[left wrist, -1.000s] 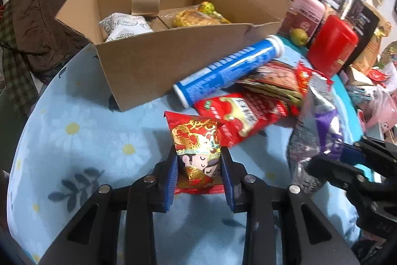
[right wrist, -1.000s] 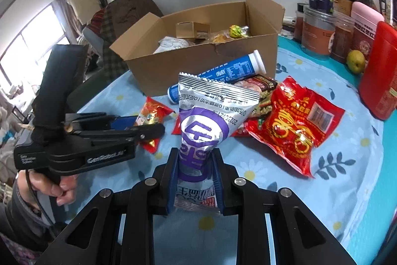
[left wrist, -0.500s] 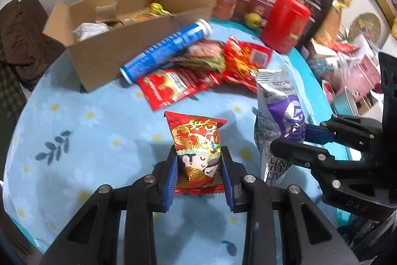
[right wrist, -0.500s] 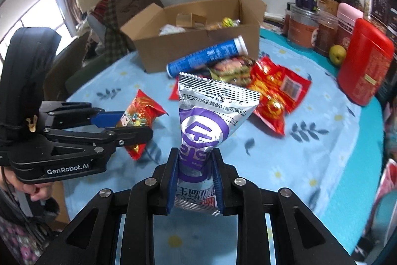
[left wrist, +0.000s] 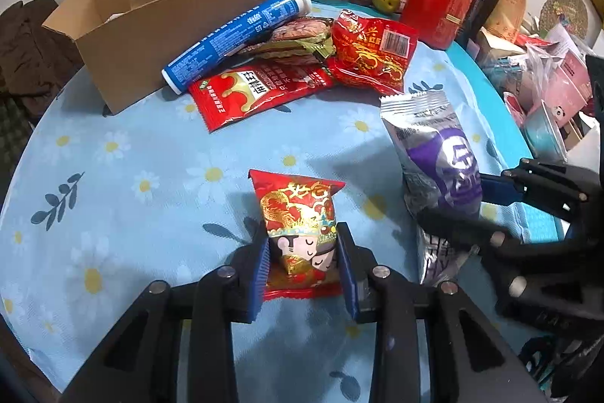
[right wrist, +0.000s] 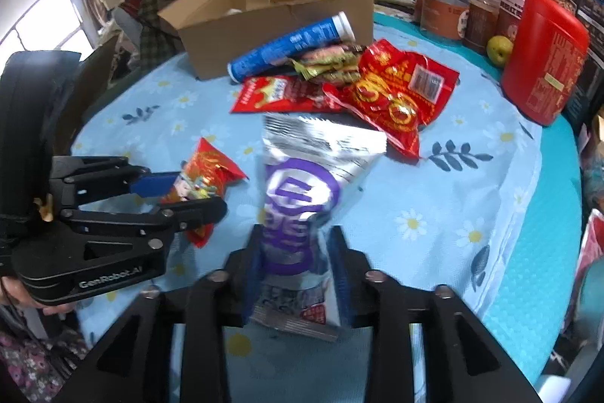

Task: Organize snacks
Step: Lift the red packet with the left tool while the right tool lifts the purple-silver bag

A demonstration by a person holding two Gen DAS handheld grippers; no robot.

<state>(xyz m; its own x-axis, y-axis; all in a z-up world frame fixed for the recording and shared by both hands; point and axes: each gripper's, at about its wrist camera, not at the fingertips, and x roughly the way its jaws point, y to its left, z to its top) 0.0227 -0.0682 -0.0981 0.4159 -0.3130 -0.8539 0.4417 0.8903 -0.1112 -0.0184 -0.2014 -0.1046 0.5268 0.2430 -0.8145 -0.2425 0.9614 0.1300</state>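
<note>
- Left tool (left wrist: 305, 259) pinches a red packet (left wrist: 300, 231), held above the bench (left wrist: 113, 184).
- Right tool (right wrist: 296, 265) pinches a silver pouch (right wrist: 302, 184), just beside it.
- Box (left wrist: 158, 25), blue tube (left wrist: 238, 36) and more packets (left wrist: 372, 50) lie beyond.

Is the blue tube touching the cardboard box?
Touching. In the left wrist view the blue tube lies propped against the front wall of the cardboard box, with no gap visible between them.
</note>
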